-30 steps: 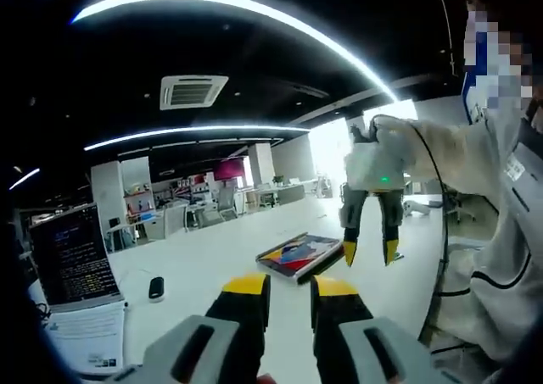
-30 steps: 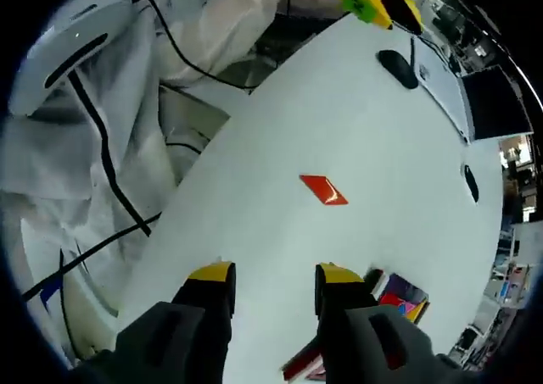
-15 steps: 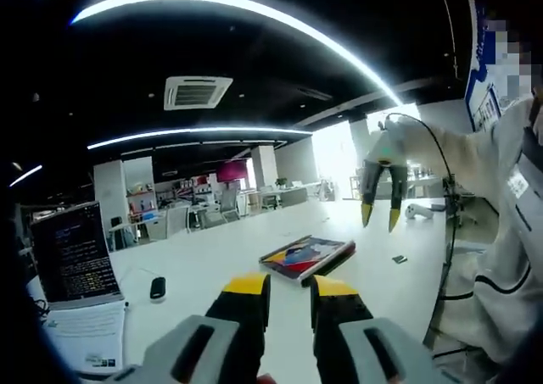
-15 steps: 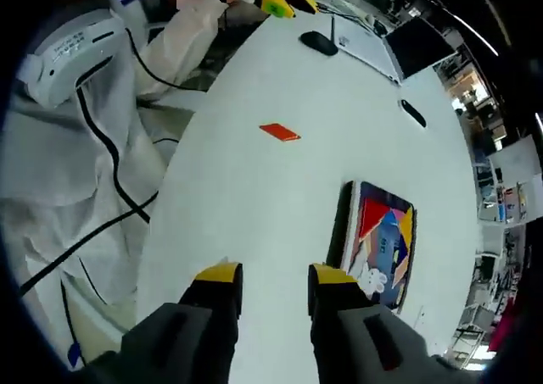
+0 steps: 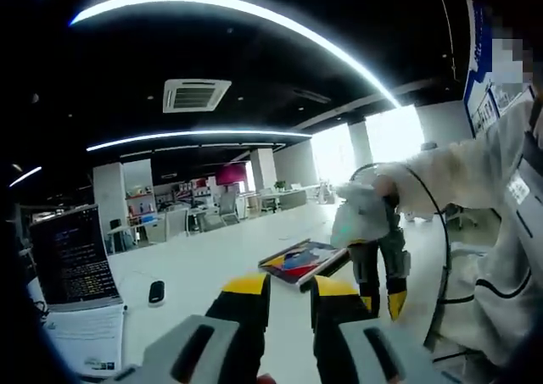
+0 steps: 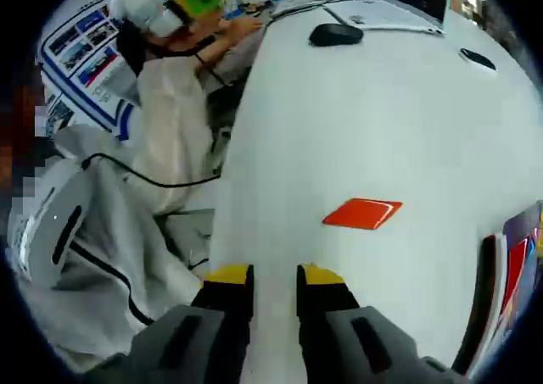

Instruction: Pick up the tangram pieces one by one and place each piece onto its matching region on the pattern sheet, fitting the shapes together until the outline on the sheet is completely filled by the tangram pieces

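1. The white table (image 6: 399, 113) carries everything. In the right gripper view the pattern sheet (image 6: 512, 265), on its dark-edged board, sits at the 3 o'clock edge with coloured pieces already on it; in the left gripper view the same board lies at about 1 o'clock beyond that gripper's tips.

2. The right gripper (image 6: 274, 275) hangs low over the table, its yellow-tipped jaws nearly together with only a narrow gap, and nothing between them.

3. The left gripper (image 5: 289, 286) is held up above the table, jaws close but parted by a slim gap, empty too. It looks idle for this step.

4. The orange parallelogram piece (image 6: 362, 214) lies flat on the bare table, alone, at about 1 o'clock from the right gripper's tips, near but not touching, and between those tips and the board.

5. The step in hand appears to be fetching that piece. To do it well, I would spread the jaws wider, since the present gap seems too narrow for it, come down square over the tile, and pinch across its short width so it does not skid on the smooth top.

6. A computer mouse (image 6: 336, 34) rests well apart at 12 o'clock.
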A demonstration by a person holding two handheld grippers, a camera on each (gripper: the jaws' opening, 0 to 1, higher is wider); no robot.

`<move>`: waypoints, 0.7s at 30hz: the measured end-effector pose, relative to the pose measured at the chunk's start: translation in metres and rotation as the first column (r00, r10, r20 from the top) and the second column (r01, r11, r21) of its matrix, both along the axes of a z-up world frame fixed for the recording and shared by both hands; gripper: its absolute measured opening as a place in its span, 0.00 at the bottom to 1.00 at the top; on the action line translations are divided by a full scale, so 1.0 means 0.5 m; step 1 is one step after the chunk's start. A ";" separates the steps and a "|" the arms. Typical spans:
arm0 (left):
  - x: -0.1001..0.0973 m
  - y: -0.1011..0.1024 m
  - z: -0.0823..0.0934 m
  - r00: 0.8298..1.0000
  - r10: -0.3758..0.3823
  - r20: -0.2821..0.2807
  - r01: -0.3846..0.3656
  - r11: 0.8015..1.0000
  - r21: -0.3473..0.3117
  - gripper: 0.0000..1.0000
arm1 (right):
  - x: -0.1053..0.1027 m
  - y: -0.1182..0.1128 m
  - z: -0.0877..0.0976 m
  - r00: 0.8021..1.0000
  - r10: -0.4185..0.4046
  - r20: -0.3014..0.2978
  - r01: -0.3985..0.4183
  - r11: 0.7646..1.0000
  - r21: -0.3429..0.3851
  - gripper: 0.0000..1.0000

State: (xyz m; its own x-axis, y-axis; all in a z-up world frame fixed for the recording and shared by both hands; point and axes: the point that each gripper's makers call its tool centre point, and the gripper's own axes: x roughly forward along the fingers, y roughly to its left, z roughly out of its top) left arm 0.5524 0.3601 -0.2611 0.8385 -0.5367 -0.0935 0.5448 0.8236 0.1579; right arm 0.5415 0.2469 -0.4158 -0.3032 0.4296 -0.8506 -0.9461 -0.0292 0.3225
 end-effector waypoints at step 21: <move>0.002 0.008 0.004 1.000 0.007 0.008 -0.006 1.000 -0.007 0.21 | 0.076 0.093 0.001 0.936 -0.022 0.351 0.027 1.000 -0.010 0.21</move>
